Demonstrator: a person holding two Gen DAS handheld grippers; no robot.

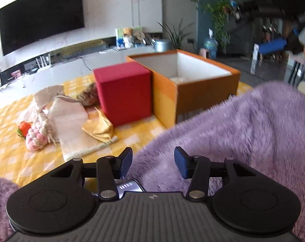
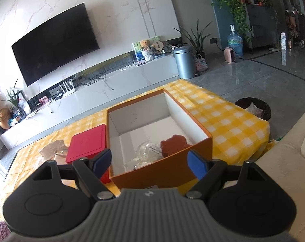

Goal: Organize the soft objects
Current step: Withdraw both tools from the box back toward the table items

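Yellow-checked table (image 1: 132,139): fluffy purple blanket (image 1: 233,133), draped.

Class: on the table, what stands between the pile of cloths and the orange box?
A red box, set against the orange box in the left wrist view, cloths on its other side.

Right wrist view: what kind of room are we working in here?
Most likely a home living room. A wall-mounted TV hangs over a long low media console, a cream sofa sits at the right edge, and a water jug and houseplants stand along the wall.
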